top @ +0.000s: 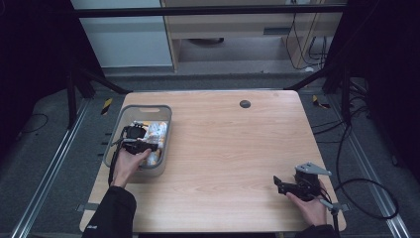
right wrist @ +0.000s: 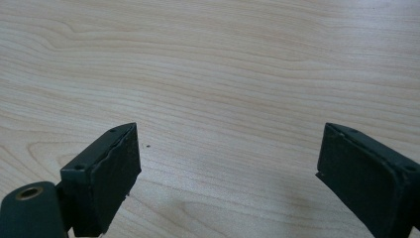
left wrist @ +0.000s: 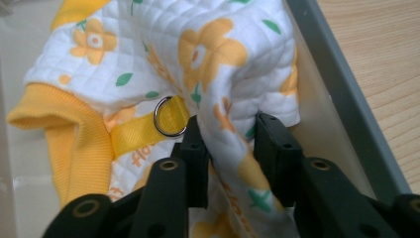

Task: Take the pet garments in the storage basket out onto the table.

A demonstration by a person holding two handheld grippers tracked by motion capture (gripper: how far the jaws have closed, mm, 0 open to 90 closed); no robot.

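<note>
A white quilted garment [left wrist: 218,59] with orange flowers, yellow cuffs and a metal ring [left wrist: 170,116] on a yellow strap lies in a grey plastic bin [left wrist: 341,94]. My left gripper [left wrist: 225,134] reaches into the bin, and its two pads press a raised fold of the fabric between them. From above, the left gripper [top: 138,139] sits over the garment [top: 158,130] inside the bin [top: 146,107] at the table's left. My right gripper [top: 278,184] rests low near the front right corner. In its own view the right gripper [right wrist: 228,153] stands open over bare wood.
The wooden table [top: 223,134] has a dark round grommet [top: 244,103] at the back centre. Black frame bars, cables and a cabinet stand beyond the far edge. A cable loops on the floor at the right.
</note>
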